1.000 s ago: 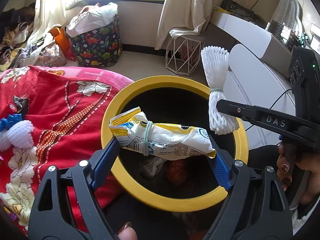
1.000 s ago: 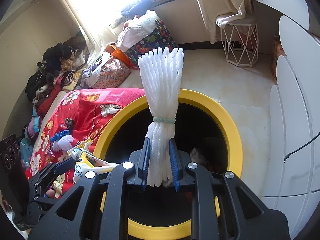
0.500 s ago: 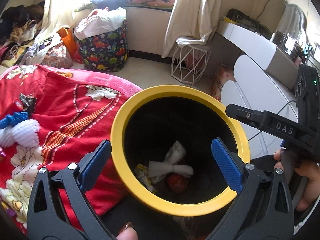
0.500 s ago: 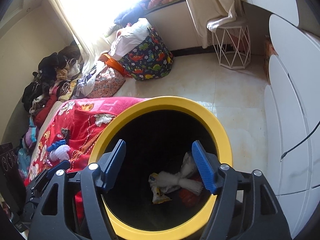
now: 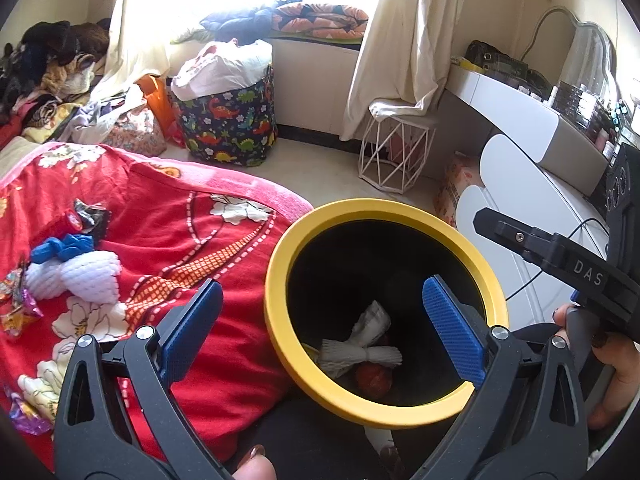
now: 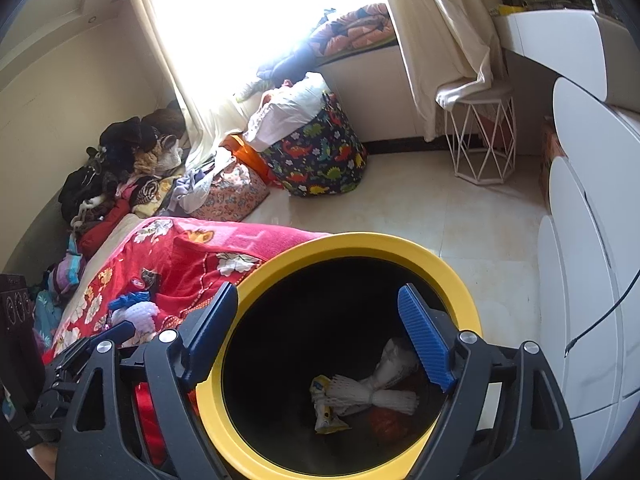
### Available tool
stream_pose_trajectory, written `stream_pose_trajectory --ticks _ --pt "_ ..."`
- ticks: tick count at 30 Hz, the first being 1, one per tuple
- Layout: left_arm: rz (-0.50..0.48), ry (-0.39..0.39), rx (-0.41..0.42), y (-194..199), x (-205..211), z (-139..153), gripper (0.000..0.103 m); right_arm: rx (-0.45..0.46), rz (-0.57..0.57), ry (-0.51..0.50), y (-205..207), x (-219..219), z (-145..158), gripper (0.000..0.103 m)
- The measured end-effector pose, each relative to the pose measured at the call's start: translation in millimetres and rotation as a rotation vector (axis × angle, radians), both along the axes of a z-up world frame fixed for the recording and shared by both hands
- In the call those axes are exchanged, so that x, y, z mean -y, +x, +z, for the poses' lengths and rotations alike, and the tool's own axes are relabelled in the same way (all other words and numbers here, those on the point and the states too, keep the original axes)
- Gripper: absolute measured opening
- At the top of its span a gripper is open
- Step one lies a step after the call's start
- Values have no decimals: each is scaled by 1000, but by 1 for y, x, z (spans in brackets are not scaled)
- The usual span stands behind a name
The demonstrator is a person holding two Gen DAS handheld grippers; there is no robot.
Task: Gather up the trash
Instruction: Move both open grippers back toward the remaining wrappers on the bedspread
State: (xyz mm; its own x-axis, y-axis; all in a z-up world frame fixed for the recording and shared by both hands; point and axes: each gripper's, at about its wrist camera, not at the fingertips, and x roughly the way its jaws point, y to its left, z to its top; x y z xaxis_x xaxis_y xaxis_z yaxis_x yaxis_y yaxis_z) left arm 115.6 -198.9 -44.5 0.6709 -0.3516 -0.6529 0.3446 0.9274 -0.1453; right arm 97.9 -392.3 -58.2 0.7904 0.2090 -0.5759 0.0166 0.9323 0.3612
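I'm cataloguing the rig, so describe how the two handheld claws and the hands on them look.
Left claw and right claw match: black triangular cut-out arms with silver screws and blue ribbed pads. The left wrist view shows the right claw's side lettered "DAS", and dark polished nails on the hand holding it.

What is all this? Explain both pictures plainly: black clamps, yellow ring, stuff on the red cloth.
No robot: a person holds tongs in each hand, each with a camera looking along its fingers. One picture is from the left tongs, the other from the right tongs. Both have just been opening and hold nothing. The yellow ring is a bin's rim; inside lie a white foam net, a snack wrapper and something red. On the red blanket lie another foam net, a blue scrap and sweet wrappers.
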Motion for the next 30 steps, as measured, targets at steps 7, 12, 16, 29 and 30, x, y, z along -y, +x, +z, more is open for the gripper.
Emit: stream_pose_trajectory --ticks 7,12,16,29,30 --pt "48 8 40 -4 -19 9 92 59 33 -55 -5 -17 10 83" --pt "89 6 57 -6 -37 13 92 75 65 -86 -7 -35 14 85" --pt "121 3 73 -8 -50 17 92 74 93 -93 -5 -47 16 85" --pt "227 -16 113 -4 -94 31 92 109 206 -132 -1 -92 32 89" --pt "234 -14 115 -4 -97 32 92 111 217 -134 0 -96 32 89"
